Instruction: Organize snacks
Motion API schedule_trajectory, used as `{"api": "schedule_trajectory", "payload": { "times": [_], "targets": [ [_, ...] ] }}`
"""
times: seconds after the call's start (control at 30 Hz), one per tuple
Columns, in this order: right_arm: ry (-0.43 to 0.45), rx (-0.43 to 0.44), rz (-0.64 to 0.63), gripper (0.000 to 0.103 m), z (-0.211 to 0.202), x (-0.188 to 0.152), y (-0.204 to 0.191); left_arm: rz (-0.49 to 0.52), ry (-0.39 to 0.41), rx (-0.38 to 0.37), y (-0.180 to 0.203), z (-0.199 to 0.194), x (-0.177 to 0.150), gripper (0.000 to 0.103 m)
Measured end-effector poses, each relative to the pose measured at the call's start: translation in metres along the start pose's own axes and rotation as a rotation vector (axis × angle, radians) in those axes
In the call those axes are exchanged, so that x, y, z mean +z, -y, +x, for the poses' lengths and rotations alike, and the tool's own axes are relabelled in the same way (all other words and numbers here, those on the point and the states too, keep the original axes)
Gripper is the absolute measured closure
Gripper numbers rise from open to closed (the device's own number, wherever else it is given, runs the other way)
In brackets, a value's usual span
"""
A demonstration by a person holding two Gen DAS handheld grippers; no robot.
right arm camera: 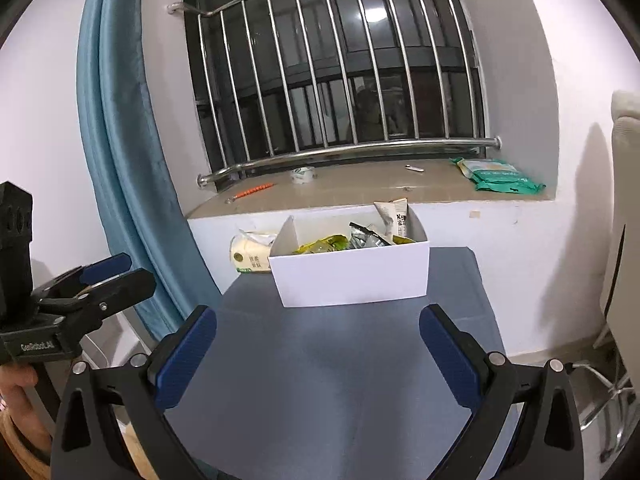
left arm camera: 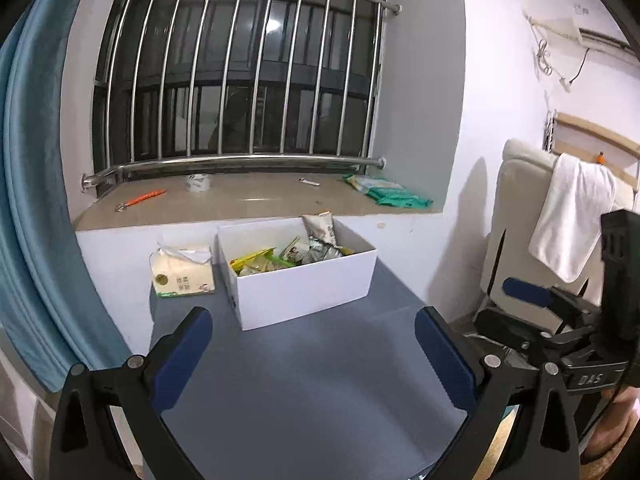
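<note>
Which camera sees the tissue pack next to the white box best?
The left wrist view: the tissue pack shows whole, beside the white box. In the right wrist view the box hides part of the pack.

We are looking across the tabletop [left arm camera: 320,380], where a box [left arm camera: 304,292] is sitting at the far edge against the wall, snack packets [left arm camera: 288,256] lying inside it. A tissue pack [left arm camera: 182,274] is resting just left of the box. Behind and above, a windowsill [left arm camera: 256,204] is carrying a tape roll [left arm camera: 198,183] and, at its right end, stacked pouches [left arm camera: 386,194]. A chair [left arm camera: 520,224] is standing right of the tabletop.
</note>
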State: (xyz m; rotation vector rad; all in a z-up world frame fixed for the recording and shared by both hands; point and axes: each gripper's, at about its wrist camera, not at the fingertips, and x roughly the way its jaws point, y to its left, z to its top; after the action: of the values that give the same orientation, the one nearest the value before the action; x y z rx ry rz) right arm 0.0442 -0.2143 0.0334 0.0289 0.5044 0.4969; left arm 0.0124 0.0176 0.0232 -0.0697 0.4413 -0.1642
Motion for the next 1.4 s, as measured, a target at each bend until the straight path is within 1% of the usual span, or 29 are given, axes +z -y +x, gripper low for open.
{"api": "schedule_trajectory", "payload": {
  "times": [0.27, 0.57, 0.7, 0.87, 1.4],
  "targets": [
    [-0.008, 0.005, -0.021, 0.0, 0.0021, -0.0038, -0.0073, 0.002, -0.016, 0.0, -0.0021, 0.0019, -0.0027, 0.0],
    [-0.01, 0.01, -0.021, 0.0, 0.0019, -0.0052, -0.0083, -0.007, -0.027, -0.005, -0.005, 0.0037, -0.0049, 0.0],
    [-0.012, 0.012, -0.022, 0.0, 0.0016, -0.0064, -0.0077, 0.001, -0.03, 0.003, -0.0046, 0.0042, -0.0048, 0.0],
    [-0.017, 0.003, -0.03, 0.0, 0.0021, -0.0058, -0.0092, -0.01, -0.039, -0.006, -0.007, 0.0061, -0.005, 0.0],
    [-0.023, 0.007, -0.04, 0.0, 0.0028, -0.0052, -0.0107, 0.005, -0.056, -0.004, -0.0065, 0.0075, -0.0052, 0.0]
  ]
}}
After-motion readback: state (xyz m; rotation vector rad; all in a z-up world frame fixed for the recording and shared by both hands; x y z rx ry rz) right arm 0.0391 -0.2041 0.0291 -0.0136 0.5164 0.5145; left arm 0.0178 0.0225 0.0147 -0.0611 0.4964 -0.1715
